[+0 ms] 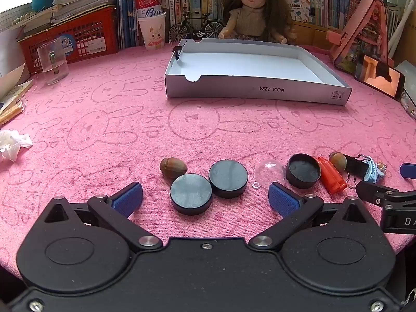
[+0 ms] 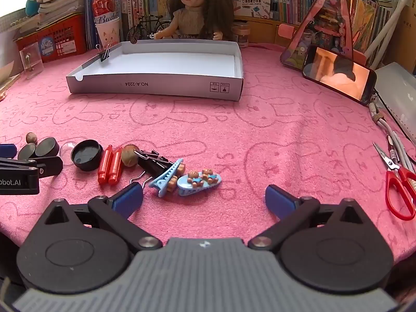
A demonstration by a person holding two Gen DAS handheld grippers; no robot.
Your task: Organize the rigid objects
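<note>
Pink bunny-print cloth [image 1: 208, 130] covers the desk, with books and a doll [image 1: 253, 7] behind. Small rigid items lie in a row along the near edge: an acorn [image 1: 173, 166], two black discs [image 1: 191, 193] touching each other, a clear dome [image 1: 269, 173], an upturned black cap [image 1: 303, 170], a pair of orange tubes [image 1: 331, 175], a second acorn [image 1: 337, 161], a black binder clip [image 2: 153, 162] and two blue hair clips [image 2: 199, 182]. The white box [image 1: 260, 92], presumably where they go, sits well beyond the row at the far side, empty but for a binder clip on its left wall.

Left gripper [image 1: 205, 197] is spread wide, pinching nothing; the nearer disc lies just ahead, between its fingers, so this hand is better placed for the discs and the first acorn. Right gripper [image 2: 204, 199] is likewise wide and empty; the bear hair clip lies just ahead, toward its left finger, long axis running across the gap between the fingers rather than along them. A grasp there would likely need the wrist turned, or the fingers closed end to end on the clip.

Red scissors [image 2: 399, 182] lie well to the right. The binder clip by the hair clips is partly covered by one of them, and its wire handles are hard to trace.
</note>
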